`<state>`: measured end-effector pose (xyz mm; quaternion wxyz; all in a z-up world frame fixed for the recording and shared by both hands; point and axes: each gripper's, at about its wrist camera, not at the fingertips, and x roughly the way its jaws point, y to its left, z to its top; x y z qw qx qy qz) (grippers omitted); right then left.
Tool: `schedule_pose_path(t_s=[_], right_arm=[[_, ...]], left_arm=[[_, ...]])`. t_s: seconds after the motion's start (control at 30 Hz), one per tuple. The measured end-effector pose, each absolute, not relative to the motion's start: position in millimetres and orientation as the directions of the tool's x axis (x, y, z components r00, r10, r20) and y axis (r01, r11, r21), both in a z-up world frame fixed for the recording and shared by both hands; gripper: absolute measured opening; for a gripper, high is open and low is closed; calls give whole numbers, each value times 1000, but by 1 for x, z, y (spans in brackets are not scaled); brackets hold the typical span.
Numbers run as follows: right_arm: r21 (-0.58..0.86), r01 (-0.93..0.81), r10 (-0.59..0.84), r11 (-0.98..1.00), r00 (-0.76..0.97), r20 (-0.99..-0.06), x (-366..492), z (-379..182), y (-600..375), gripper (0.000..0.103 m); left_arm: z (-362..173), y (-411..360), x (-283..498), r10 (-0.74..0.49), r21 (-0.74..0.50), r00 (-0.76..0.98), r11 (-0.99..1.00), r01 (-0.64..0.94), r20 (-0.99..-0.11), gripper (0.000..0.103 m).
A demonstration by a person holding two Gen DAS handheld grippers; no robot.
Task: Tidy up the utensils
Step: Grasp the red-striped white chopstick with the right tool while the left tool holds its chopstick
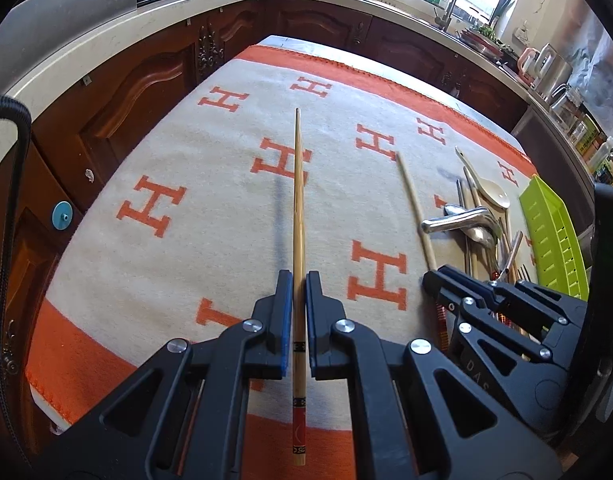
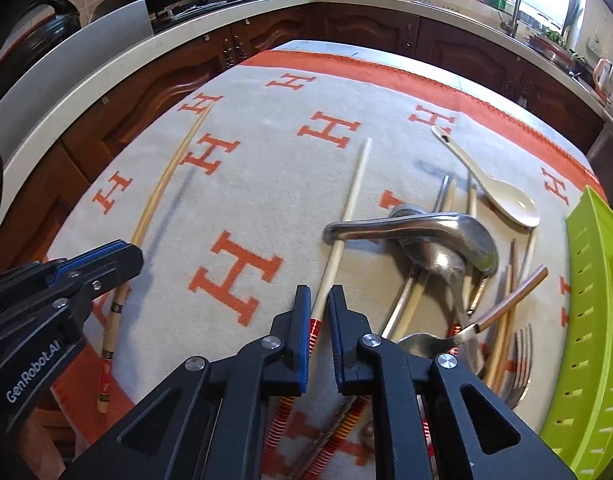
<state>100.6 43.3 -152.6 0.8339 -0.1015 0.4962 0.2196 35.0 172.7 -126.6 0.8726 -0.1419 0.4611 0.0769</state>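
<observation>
My left gripper (image 1: 299,280) is shut on a bamboo chopstick (image 1: 298,184) with a red and black end, which points away over the blanket. The right wrist view shows that gripper (image 2: 126,254) at the left with the same chopstick (image 2: 162,184). My right gripper (image 2: 320,294) is shut on a pale chopstick (image 2: 352,196) just above its red striped end; a steel spoon's handle (image 2: 386,226) lies across its shaft. In the left wrist view the right gripper (image 1: 442,284) sits at the near end of that pale chopstick (image 1: 412,204).
A heap of utensils lies right of the pale chopstick: a white ceramic spoon (image 2: 502,196), forks (image 2: 522,360), several more chopsticks. A green slotted basket (image 2: 594,320) stands at the right edge. An orange and cream blanket (image 2: 266,168) covers the table. Wooden cabinets and a counter ring it.
</observation>
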Motion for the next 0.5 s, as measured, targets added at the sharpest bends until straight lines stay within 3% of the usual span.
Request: schedule_pose_path(t_s=[0.3,0.5], right_arm=[[190,-544,433,817,362,-826,79,-129,57,5],[223,-526,472,821,404,-784,70,-104,43,5]], left_arm=[[-116,181,24,42,-163,588,942,-292,-808,4],[-108,175,17,48,-152,598,948,-280,-800,4]])
